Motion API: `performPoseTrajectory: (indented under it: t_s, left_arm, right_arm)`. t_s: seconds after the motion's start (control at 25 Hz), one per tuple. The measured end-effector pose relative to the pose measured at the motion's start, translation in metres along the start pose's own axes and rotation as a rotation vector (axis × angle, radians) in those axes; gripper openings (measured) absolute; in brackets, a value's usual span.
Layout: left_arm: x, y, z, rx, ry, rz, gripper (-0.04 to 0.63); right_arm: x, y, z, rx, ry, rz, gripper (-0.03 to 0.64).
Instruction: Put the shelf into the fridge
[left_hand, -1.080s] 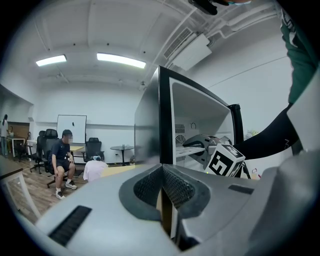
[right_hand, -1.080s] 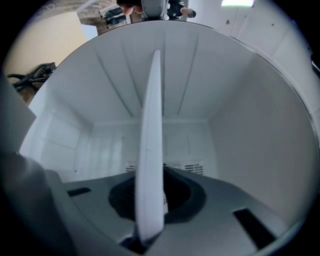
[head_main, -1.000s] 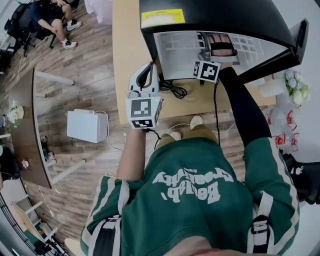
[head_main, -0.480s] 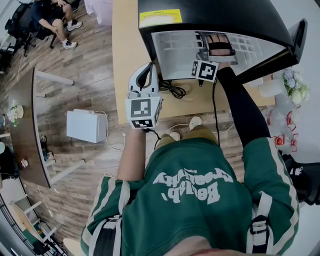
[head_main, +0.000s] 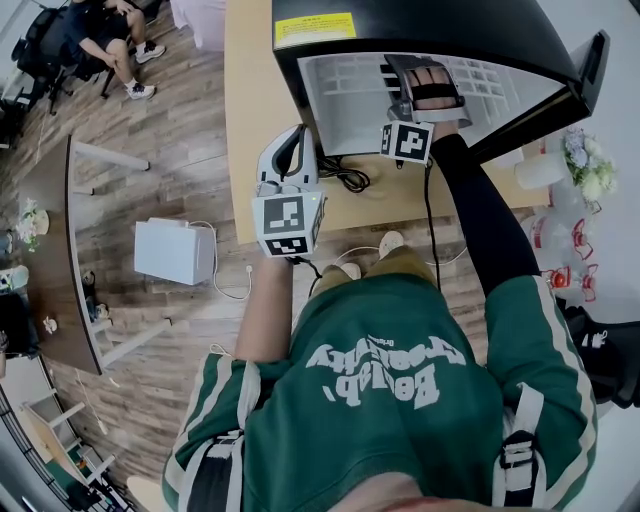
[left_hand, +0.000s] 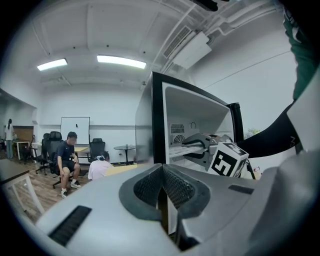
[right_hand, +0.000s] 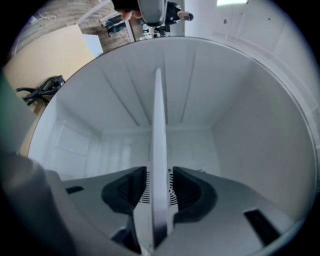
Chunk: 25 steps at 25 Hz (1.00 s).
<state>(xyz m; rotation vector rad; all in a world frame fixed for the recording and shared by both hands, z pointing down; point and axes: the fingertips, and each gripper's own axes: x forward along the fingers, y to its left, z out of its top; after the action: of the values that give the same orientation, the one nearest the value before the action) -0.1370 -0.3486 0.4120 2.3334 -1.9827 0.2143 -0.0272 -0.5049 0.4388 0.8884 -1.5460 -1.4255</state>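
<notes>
Yellow label on fridge, shirt lettering, both unreadable

An office: swivel chairs, a whiteboard, strip ceiling lights.

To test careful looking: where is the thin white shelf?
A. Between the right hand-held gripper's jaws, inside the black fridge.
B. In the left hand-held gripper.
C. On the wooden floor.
A: the thin white shelf sits between the opening jaws of the right hand-held gripper, inside the black fridge.
</notes>
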Motion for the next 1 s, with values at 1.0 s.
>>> performPoseTrajectory:
  t_s: [1.0]
  left_arm:
    - [-0.038, -0.055, 0.037, 0.068, -0.074, -0.096, 0.0]
  right_arm:
    - [-0.169, -0.038, -0.026, 1.096, 0.018, 0.032, 0.227]
